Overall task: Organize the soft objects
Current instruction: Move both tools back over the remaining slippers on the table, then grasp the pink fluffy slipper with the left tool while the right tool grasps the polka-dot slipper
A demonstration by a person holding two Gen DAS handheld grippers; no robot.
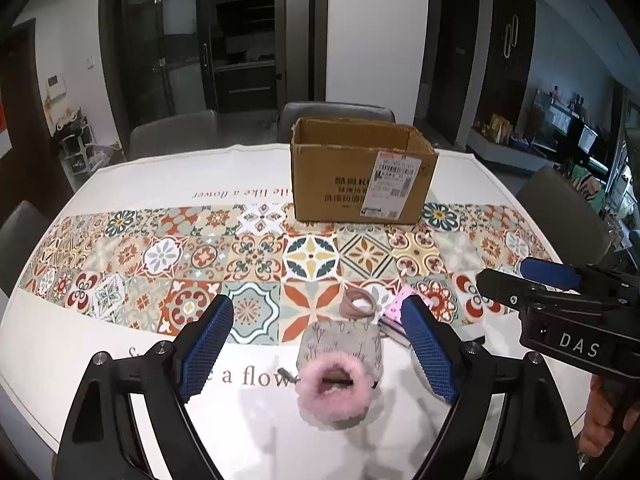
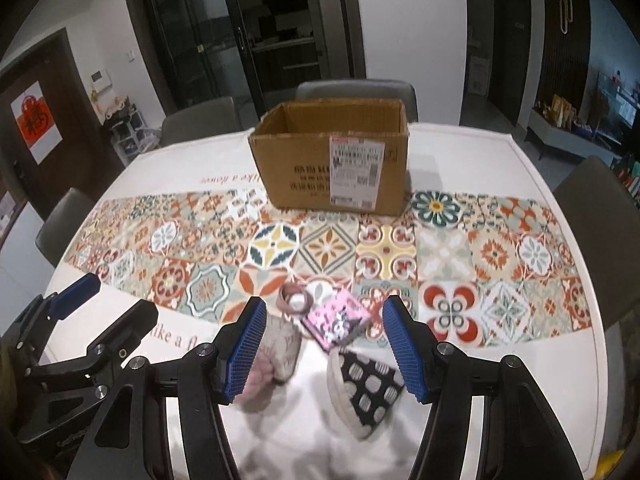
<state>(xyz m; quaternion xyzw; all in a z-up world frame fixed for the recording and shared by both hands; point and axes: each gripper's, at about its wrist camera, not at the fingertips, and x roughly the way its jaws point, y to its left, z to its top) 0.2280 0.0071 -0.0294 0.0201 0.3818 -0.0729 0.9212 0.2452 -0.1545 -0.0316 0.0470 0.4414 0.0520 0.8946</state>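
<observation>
The left gripper (image 1: pixel 320 344) is held with its fingers (image 1: pixel 210 344) wide apart, and the grey slipper with the pink fur cuff (image 1: pixel 340 376) lies on the counter (image 1: pixel 100 360) between them, not yet touched. The right gripper (image 2: pixel 324 348) is also open, less wide, and nothing is held; the black slipper with pale dots (image 2: pixel 368 384) lies between its fingers, apart from the pads.

For a good grasp, each gripper should probably be lowered until the pads stand at both sides of the slipper body, not only at the fur, and then closed gently, because the material will yield.

A hair tie (image 2: pixel 294 300) and a pink packet (image 2: pixel 336 318) lie just behind the slippers.

The cardboard box (image 1: pixel 360 176) stands open further back on the counter. Nothing can be seen inside it, but its floor is hidden.
</observation>
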